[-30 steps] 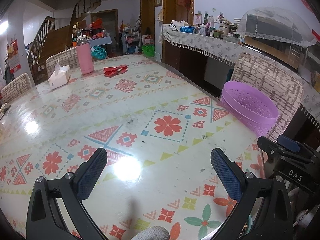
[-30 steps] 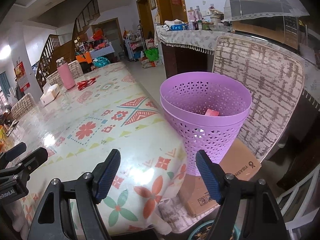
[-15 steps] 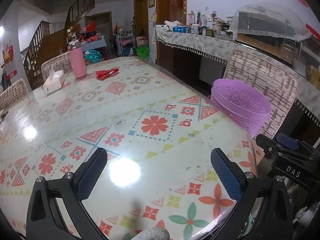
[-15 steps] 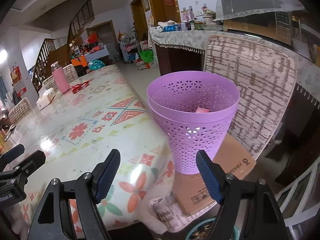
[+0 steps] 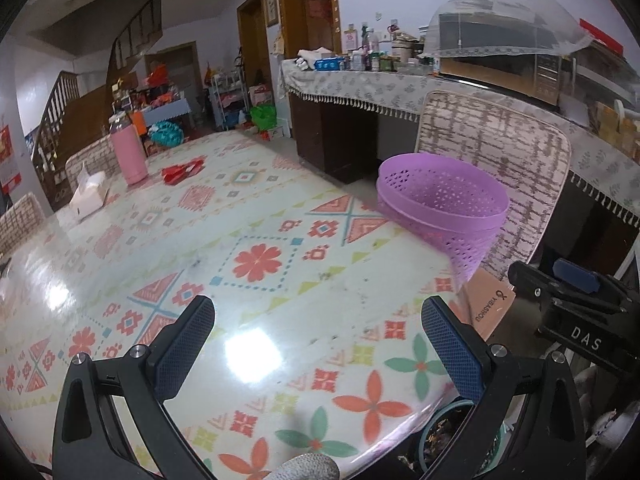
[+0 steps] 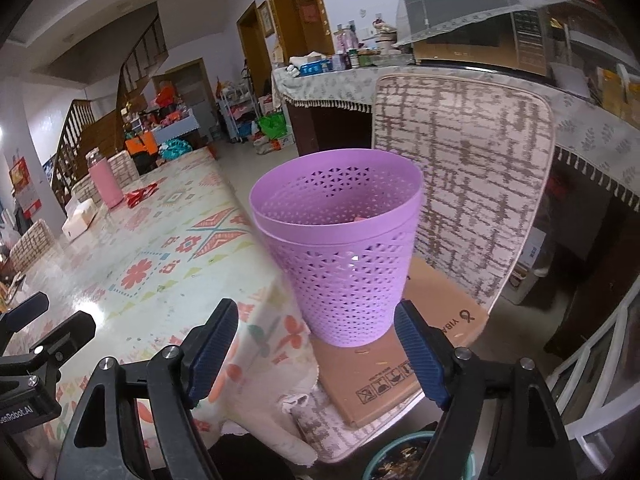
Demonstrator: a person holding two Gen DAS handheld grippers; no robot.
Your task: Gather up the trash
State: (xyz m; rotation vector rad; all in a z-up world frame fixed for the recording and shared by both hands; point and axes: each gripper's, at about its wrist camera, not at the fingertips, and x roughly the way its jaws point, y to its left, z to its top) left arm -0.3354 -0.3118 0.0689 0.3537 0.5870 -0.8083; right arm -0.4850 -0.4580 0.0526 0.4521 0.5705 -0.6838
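Observation:
A purple perforated trash basket (image 6: 340,248) stands on a cardboard box (image 6: 404,356) on a chair beside the table; it also shows in the left wrist view (image 5: 444,208). A pink scrap (image 6: 362,219) just shows inside it. A red wrapper (image 5: 182,170) lies far back on the patterned table (image 5: 256,264), also in the right wrist view (image 6: 141,194). My left gripper (image 5: 316,344) is open and empty above the table's near end. My right gripper (image 6: 316,344) is open and empty, just in front of the basket.
A pink bottle (image 5: 128,152) and a white tissue box (image 5: 90,194) stand at the table's far end. A padded chair back (image 6: 464,168) rises behind the basket. A cluttered sideboard (image 5: 360,80) runs along the right wall. A round bin (image 6: 404,456) sits on the floor below.
Both grippers have drawn back and lower from the table and basket. The basket's inside is now mostly hidden behind its rim in the right wrist view. Both stay open.

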